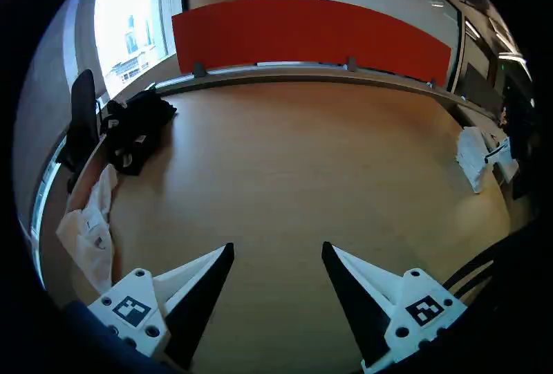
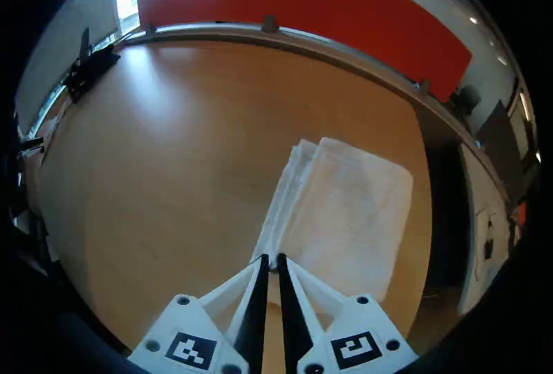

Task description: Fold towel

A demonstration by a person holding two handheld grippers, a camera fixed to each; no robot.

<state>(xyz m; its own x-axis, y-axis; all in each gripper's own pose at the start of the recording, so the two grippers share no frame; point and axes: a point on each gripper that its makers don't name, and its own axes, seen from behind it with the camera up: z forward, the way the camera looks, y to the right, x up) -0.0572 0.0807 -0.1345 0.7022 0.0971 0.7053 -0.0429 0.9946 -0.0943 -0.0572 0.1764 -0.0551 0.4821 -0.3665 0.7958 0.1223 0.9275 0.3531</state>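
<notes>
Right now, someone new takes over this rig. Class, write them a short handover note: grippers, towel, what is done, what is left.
Left gripper: open, empty, above bare table.
Right gripper: fingers nearly together at the near corner of the towel; whether they pinch cloth is unclear.
Towel: white, lying flat on the table, already folded into layers.
Done: folding appears finished or close to it.
Left: probably let go, or make one more fold if wanted.

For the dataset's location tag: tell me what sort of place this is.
Probably an office: a long wooden desk backed by a red divider screen, a black office chair at its end, and a large window beyond.
</notes>
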